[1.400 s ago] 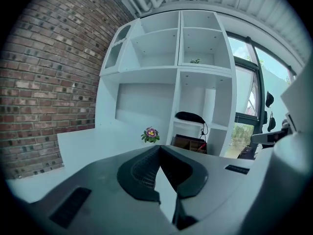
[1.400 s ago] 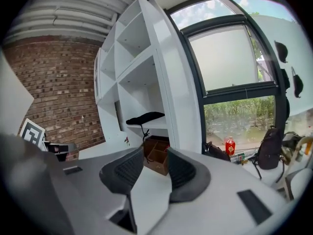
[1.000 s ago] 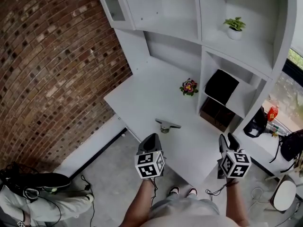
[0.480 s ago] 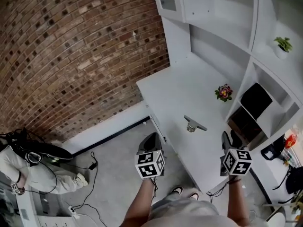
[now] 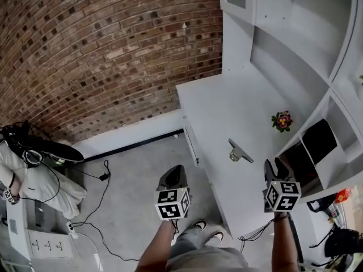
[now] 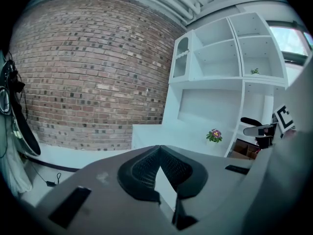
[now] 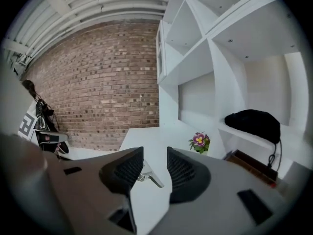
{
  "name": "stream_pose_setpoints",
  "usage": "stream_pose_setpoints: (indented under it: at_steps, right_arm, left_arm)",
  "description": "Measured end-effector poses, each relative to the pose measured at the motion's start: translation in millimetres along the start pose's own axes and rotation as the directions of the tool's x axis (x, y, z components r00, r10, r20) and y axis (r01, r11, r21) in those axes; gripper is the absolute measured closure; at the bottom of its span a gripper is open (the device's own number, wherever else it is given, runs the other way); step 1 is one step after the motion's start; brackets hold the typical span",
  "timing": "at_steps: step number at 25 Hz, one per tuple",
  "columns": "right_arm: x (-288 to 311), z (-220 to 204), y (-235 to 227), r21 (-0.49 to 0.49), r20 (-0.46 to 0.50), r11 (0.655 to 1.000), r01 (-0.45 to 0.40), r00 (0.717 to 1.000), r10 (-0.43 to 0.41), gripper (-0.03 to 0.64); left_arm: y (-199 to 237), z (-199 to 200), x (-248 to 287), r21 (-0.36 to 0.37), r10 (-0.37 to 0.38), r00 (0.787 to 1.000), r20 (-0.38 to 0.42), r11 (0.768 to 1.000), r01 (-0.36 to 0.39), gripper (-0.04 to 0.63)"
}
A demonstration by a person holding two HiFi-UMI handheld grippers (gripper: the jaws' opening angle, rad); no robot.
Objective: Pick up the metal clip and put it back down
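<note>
Brickwork fills the far side of the room. White shelving rises along the right of the white table at whose near end I stand. I hold the left tongs out over the grey floor, clear of the table's left edge. Their own view shows the tips pressed together with nothing between them. The right tongs hover above the table's near right corner, spread and empty. A small potted flower sits farther back, close to the shelving.

The metal clip lies on the table, untouched, between the flower and me. It is ahead and a little to the left of the right tongs and apart from them. In the right gripper view it shows through the gap between the spread tips.

As I judge it, the task is at the approach and the pick-up has not begun. The next move calls for easing the right tongs forward and down until the tips straddle the clip, then closing on it. The clip sits low on the table, so I expect to need a shallow, careful descent.
</note>
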State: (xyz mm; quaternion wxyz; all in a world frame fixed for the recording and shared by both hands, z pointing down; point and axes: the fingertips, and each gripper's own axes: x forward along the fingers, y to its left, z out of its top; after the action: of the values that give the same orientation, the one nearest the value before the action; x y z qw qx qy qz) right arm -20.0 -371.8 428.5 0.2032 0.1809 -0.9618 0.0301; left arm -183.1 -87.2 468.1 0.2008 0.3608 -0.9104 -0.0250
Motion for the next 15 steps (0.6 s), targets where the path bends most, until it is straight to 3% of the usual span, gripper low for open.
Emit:
stream_pose_setpoints:
  at_steps: [7, 15]
  right_arm:
    - [37.9, -14.9, 10.5, -0.130, -0.088, 0.990, -0.060, 0.995, 0.049, 0.466]
    - [85.2, -53.0, 34.3, -0.286, -0.210, 0.944, -0.164, 0.972, 0.106, 0.466]
  left_arm:
    - [18.9, -37.5, -1.2, -0.051, 0.042, 0.998, -0.053, 0.998, -0.045, 0.584]
    - [36.7, -81.7, 4.4, -0.119, 0.071, 0.993, -0.093, 0.989, -0.082, 0.584]
